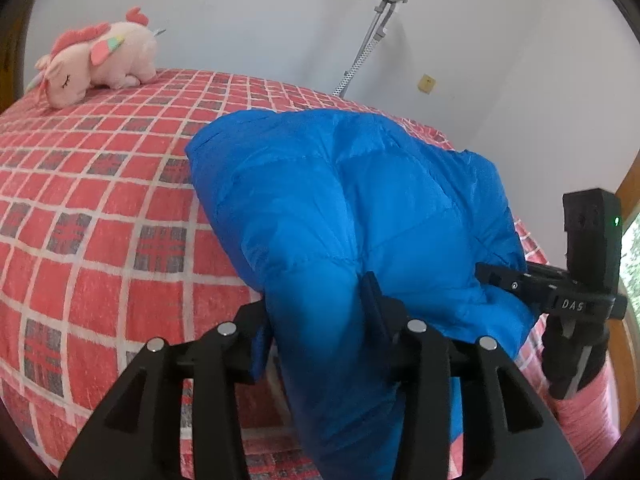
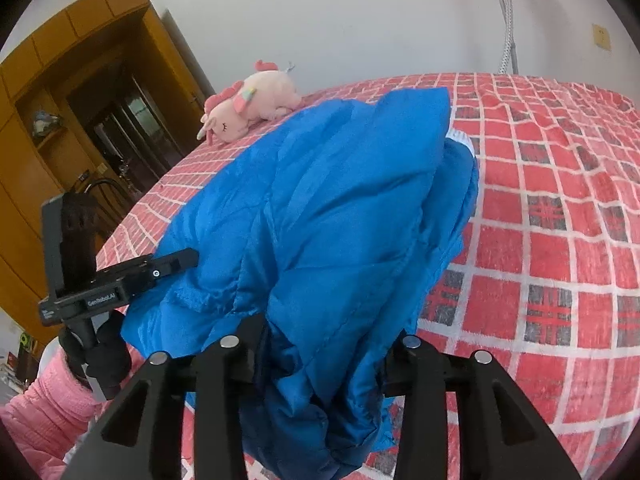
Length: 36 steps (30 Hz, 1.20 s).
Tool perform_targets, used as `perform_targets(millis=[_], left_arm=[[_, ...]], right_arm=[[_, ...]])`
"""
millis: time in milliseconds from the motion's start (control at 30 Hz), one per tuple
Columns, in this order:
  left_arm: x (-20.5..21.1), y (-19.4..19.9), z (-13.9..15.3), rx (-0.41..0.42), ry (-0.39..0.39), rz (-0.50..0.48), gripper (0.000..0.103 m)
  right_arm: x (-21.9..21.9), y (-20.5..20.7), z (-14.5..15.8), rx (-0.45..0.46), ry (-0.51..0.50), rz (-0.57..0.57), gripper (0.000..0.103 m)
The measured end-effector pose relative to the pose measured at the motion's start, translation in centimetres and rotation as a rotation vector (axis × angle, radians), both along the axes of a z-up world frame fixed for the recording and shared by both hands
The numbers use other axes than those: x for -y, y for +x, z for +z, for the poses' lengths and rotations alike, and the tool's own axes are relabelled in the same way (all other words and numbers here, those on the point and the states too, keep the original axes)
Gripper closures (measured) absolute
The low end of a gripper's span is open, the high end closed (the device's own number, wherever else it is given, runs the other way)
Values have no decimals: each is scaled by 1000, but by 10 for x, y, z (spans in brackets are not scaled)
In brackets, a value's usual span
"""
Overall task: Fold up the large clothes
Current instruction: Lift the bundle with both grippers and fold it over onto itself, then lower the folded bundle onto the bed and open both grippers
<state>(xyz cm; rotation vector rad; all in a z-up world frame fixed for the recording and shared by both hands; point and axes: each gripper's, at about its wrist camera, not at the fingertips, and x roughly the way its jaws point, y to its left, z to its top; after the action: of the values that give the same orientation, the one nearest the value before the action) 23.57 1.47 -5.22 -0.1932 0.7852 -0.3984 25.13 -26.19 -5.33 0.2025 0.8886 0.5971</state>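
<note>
Where the left gripper (image 1: 320, 320) fills the bottom of its own view, its two black fingers (image 1: 374, 300) pinch a thick fold of the blue puffer jacket (image 1: 352, 208), the fabric bulging up and spilling down between them. The right gripper (image 2: 320, 344) does the same in its view, jaws clamped on a bunched edge of the jacket that hangs below the fingers. Each gripper also shows in the other's camera, level and pointing inward at the jacket's side, held from below by a black-gloved hand (image 2: 102, 352) with a pink sleeve (image 2: 48, 412). Beyond, the jacket lies heaped on the red checked bedspread (image 1: 100, 208). Farther back a pink plush unicorn (image 1: 100, 56) rests near the white wall (image 1: 260, 12), with a grey metal rod (image 1: 372, 36) leaning there.
</note>
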Motion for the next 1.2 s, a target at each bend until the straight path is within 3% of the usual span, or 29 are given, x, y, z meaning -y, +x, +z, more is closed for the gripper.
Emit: perform_targets(millis=[100,167,267,500,733,933,1033,1200], left_arm=[[-1,1,3,-14,5,3,57],[-4,2,7,-32,12,11,49],[-11,-7,12,-11,49,30,41],[-18,-44,16,41,85,44,37],[-6,-44,1,59,160,36,32],[-6,-46,4,44,164,64,31],[-3,-53,11,43,201,105,17],[-3,-69,14,34,215,149,12]], right_arm=[[8,-6,1,-25,30,-10,56],[14,-14,3,-38,41,-17,50],[22,-30,10,-4,28,-31,46],[49,-63,9,20,55,-53,46],[48,-48,-26,-67,35,-96,48],[42,-65,-15,-7,-28,-142,48],[36,-82,-3,48,-136,-218,33],[26,-105,4,74,-181,-261,18]])
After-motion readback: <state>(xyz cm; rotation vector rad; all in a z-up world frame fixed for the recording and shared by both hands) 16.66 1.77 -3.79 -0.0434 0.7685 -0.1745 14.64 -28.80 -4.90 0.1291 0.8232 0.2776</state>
